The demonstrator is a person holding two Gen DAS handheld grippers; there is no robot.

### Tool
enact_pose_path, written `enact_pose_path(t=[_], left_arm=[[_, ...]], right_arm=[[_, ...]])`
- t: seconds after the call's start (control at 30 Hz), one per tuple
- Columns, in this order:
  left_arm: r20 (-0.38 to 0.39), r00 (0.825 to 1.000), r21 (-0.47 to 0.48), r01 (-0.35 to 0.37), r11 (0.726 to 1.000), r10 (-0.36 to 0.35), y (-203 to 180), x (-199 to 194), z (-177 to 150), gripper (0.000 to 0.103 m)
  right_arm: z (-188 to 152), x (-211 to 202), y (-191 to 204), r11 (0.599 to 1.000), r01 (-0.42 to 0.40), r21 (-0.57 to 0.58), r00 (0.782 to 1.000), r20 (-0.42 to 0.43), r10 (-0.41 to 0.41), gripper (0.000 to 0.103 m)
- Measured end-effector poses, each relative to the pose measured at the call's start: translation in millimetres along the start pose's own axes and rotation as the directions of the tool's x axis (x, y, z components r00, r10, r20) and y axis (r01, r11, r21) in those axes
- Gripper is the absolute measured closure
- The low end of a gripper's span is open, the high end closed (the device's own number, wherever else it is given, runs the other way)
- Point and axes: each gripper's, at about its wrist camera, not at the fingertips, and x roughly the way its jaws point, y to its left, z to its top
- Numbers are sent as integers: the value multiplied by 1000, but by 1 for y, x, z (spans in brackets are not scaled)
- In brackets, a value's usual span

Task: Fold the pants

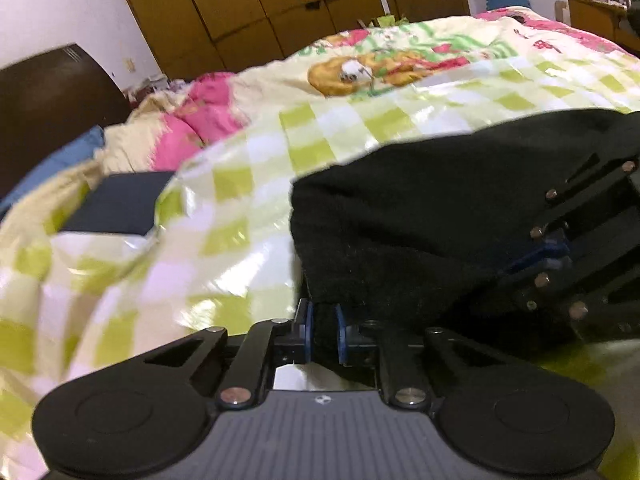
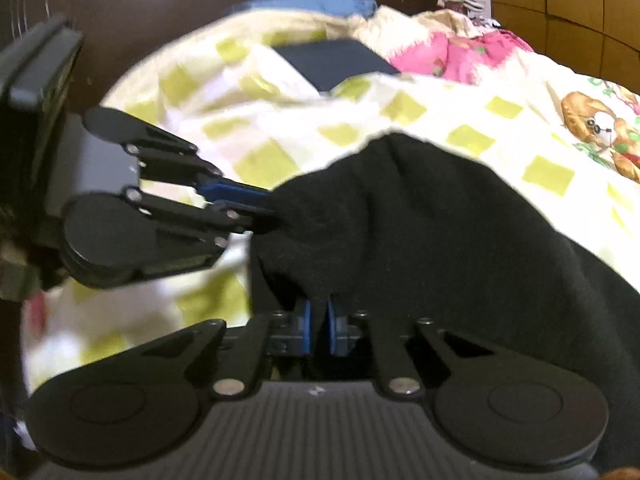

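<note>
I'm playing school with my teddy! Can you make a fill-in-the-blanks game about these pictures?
1. Both grippers pinch the pants, whose color is ____.
2. The left gripper and right gripper have finger pads colored ____.
3. The pants lie on a quilt checked white and ____.
4. The wardrobe doors are ____.

Missing words: black; blue; green; shut

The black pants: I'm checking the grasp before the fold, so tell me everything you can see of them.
The black pants look like soft, matte, fleecy fabric, bunched and creased, not flat. They lie on the green-and-cream checked quilt, one end raised. The left gripper and the right gripper each pinch a fold of the cloth between blue pads, close together. Waistband and legs cannot be told apart.
</note>
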Motion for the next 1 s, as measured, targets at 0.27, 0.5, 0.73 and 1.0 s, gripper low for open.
enact_pose_path(t=[0.27, 0.5, 0.73, 1.0], left_arm=[[-50, 994, -77, -100, 992, 96, 28, 16, -12, 75], [-42, 982, -78, -185, 980, 182, 26, -6, -27, 71], [121, 978, -89, -163, 983, 173, -18, -32, 14, 65], [96, 994, -46, 59, 997, -54, -115, 24, 39, 64]], right_arm=[[22, 37, 21, 992, -80, 98, 996, 45, 75, 94], [-5, 16, 8, 980, -137, 141, 990, 38, 133, 71], [-29, -110, -90, 968, 47, 247, 977, 188, -96, 56], [-73, -114, -240, 859, -40, 510, 999, 42, 21, 51]])
